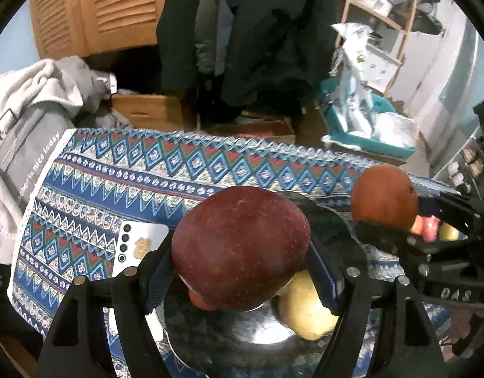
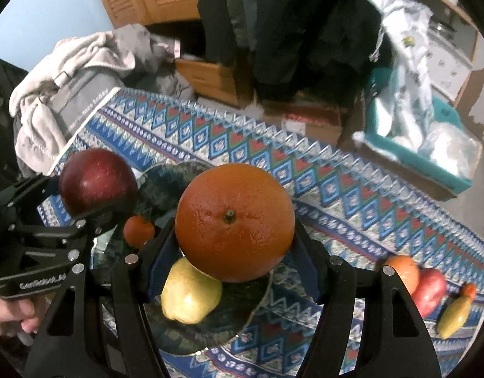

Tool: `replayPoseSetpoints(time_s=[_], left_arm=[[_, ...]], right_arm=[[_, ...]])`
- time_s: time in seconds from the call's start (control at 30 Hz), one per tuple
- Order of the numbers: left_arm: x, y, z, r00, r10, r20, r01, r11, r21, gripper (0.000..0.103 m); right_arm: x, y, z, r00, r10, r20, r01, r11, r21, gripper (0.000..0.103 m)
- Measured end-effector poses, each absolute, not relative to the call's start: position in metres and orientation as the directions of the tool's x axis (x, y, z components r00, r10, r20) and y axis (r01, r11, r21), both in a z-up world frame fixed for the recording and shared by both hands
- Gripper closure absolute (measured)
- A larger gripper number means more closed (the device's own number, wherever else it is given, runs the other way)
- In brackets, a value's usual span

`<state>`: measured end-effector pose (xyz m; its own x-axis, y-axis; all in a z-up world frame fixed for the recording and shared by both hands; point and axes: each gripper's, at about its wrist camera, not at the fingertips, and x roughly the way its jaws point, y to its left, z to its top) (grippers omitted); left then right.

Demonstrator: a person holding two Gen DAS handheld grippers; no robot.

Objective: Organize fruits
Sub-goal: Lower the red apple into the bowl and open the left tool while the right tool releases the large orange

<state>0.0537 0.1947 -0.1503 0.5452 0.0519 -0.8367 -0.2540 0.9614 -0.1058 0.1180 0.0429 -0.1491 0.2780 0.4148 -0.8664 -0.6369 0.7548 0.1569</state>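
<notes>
My left gripper is shut on a dark red apple, held above a shiny dark plate. My right gripper is shut on a large orange over the same plate. On the plate lie a yellow pear and a small orange fruit. From the left wrist view the orange shows at the right. From the right wrist view the apple shows at the left, in the other gripper.
A blue patterned cloth covers the table. Several more fruits lie at its right end. A white phone lies left of the plate. Grey clothes, cardboard boxes and a teal bin stand beyond the far edge.
</notes>
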Motion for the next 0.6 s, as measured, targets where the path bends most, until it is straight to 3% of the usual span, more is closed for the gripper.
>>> replayPoseSetpoints(time_s=[0.6], left_arm=[[0.071,0.219,-0.224,0.406,0.04,-0.913,-0.338,0.935,-0.109,0.025]], right_arm=[[0.122,0.063,-0.199,0.176,0.388,-0.905,-0.637,0.745,0.196,0.034]])
